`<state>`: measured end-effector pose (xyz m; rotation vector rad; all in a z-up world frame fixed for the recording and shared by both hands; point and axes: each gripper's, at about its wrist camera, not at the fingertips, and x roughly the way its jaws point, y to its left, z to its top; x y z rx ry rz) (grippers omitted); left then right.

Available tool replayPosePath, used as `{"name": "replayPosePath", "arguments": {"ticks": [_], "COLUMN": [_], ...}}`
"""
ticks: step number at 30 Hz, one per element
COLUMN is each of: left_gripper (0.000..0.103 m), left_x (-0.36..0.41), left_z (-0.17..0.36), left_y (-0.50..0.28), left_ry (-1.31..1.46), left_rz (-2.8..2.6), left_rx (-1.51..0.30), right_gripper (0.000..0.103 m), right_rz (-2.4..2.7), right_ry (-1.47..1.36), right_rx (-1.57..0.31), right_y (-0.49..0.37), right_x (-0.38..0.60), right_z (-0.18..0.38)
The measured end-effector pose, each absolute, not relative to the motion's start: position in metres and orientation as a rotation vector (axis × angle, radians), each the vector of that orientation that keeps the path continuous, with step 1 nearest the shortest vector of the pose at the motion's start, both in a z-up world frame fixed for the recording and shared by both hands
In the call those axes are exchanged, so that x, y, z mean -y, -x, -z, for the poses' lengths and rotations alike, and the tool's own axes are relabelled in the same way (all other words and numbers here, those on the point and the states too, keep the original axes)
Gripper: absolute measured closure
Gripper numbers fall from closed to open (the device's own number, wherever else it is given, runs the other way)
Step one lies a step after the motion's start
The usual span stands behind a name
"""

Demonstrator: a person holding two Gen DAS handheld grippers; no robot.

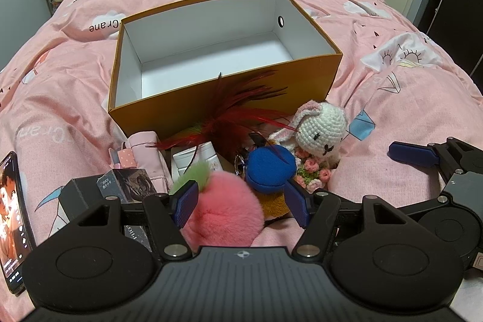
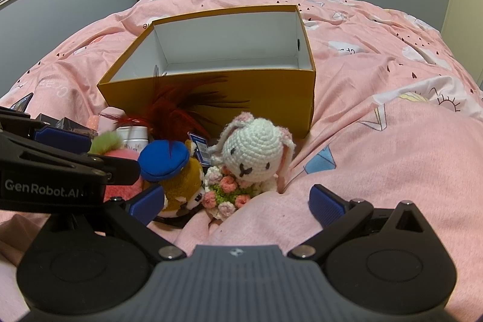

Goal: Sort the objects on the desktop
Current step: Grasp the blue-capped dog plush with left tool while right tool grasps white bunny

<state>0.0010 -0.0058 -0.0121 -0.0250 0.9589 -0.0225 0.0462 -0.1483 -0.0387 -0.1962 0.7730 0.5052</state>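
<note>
Pink bedding (image 1: 407, 116) printed with clouds and paper cranes carries everything, and its soft folds are the first hazard: nothing sits on firm ground. Behind the clutter stands an open orange cardboard box (image 1: 302, 80) with a bare white inside, the likely place for the sorted things. The pile lies just in front of its near wall: a fluffy pink peach pom-pom (image 1: 223, 216), a brown plush toy with a blue cap (image 2: 169, 159), a crocheted white bunny (image 2: 256, 150) with a knitted bouquet, a red feather toy (image 1: 235, 113), a white jar (image 1: 196, 156), a pink pouch (image 1: 145, 147), small dark boxes (image 1: 126, 186) and a phone (image 1: 12, 219) at the left edge.

The left hand-held gripper (image 1: 244, 201) hangs released, its jaws spread to either side of the pom-pom, with the right blue pad close to the blue cap. Closing from here could pinch the cap or the keyring beside it along with the fur, dragging two toys at once; the fur may also compress and slip. The right hand-held gripper (image 2: 238, 201) is fully released, empty, low over a fold just before the bunny. Both tools sit close together, so a careless sweep could knock them together, or catch the feathers and topple the jar
</note>
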Motion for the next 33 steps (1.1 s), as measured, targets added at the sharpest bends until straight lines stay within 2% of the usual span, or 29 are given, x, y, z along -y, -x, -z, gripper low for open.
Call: {"name": "replayPosePath", "arguments": {"ticks": [11, 13, 18, 20, 24, 33], "left_gripper": [0.029, 0.029, 0.037, 0.041, 0.042, 0.041], "left_x": [-0.017, -0.024, -0.021, -0.015, 0.003, 0.019], "left_z": [-0.005, -0.010, -0.013, -0.005, 0.015, 0.037], "left_y": [0.005, 0.006, 0.006, 0.002, -0.006, -0.025], "left_ry": [0.106, 0.112, 0.087, 0.076, -0.014, -0.133], "left_rz": [0.105, 0.119, 0.252, 0.295, 0.322, 0.301], "left_rx": [-0.898, -0.877, -0.875, -0.908, -0.944, -0.944], "right_gripper": [0.001, 0.005, 0.031, 0.034, 0.039, 0.039], "right_rz": [-0.552, -0.561, -0.581, -0.596, -0.655, -0.726], "right_ry": [0.113, 0.091, 0.106, 0.121, 0.197, 0.360], "right_rx": [-0.772, -0.776, -0.776, -0.788, -0.792, -0.825], "right_y": [-0.052, -0.057, -0.069, -0.075, -0.083, -0.099], "right_x": [0.159, 0.165, 0.175, 0.178, 0.175, 0.158], "right_z": [0.033, 0.030, 0.022, 0.022, 0.025, 0.046]}}
